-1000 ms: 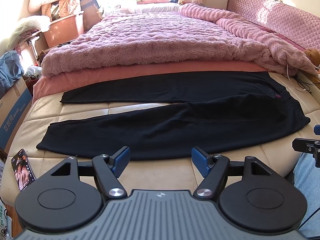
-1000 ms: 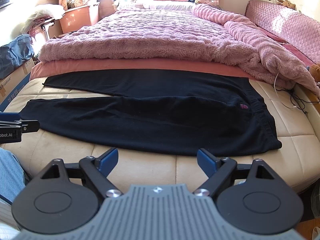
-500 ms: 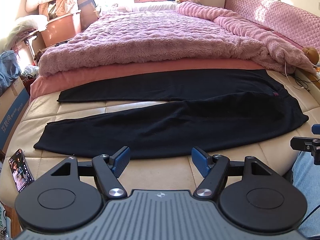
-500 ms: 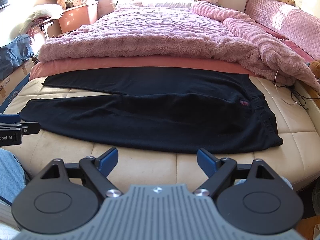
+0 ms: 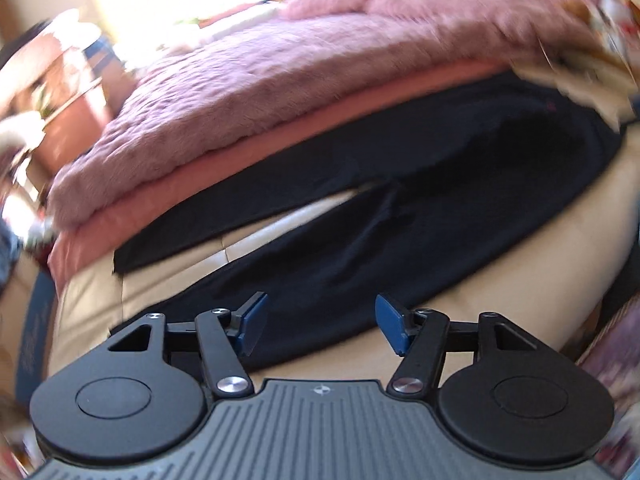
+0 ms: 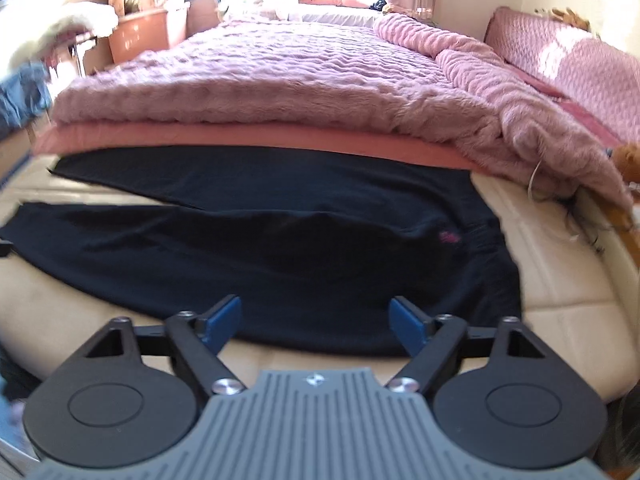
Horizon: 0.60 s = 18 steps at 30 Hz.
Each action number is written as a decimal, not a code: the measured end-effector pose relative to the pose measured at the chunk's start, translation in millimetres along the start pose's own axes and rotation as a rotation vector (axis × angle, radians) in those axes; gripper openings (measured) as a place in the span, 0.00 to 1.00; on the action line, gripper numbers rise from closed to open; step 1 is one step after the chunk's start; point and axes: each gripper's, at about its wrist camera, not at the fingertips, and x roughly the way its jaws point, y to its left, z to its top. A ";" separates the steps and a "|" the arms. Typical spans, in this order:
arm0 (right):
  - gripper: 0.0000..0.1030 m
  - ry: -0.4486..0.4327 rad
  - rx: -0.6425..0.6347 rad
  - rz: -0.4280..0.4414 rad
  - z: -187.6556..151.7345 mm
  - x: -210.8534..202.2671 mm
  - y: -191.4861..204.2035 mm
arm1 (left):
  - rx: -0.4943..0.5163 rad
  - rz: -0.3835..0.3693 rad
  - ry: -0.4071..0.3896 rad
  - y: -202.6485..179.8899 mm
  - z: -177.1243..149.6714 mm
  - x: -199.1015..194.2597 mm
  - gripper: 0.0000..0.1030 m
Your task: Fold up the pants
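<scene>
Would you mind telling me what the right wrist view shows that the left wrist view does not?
Only the right wrist view shows the pink logo sharply, plus the terracotta tub. Only the left shows its own open left gripper; the right shows the open right gripper. Both share the black pants spread flat and the pink blanket.

Blur and cut-offs, both wrist views

Left view motion-blurred throughout: clutter left of the jaws point(image 5: 52, 92) and items far right point(image 5: 592, 40) unreadable. Near cuff of the black pants point(image 5: 400, 216) hidden behind the left gripper point(image 5: 318, 322). Right view: pants' point(image 6: 280, 248) small pink mark ahead of the right-hand jaw point(image 6: 448, 237) too small to read; left edge cuts a dark object point(image 6: 5, 249).
</scene>
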 end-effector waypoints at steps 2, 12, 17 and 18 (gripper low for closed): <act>0.55 0.026 -0.024 -0.002 1.3 13.8 -16.7 | 0.075 0.002 0.040 2.1 -8.6 14.9 0.68; 0.40 0.214 -0.199 -0.084 -1.1 77.8 -83.5 | 0.532 0.157 0.226 6.5 -68.7 67.9 0.65; 0.33 0.278 -0.290 -0.117 -5.3 94.9 -100.7 | 0.671 0.201 0.289 18.1 -89.8 81.2 0.65; 0.33 0.292 -0.311 -0.125 -6.2 98.0 -103.5 | 0.696 0.212 0.298 19.8 -91.6 82.7 0.65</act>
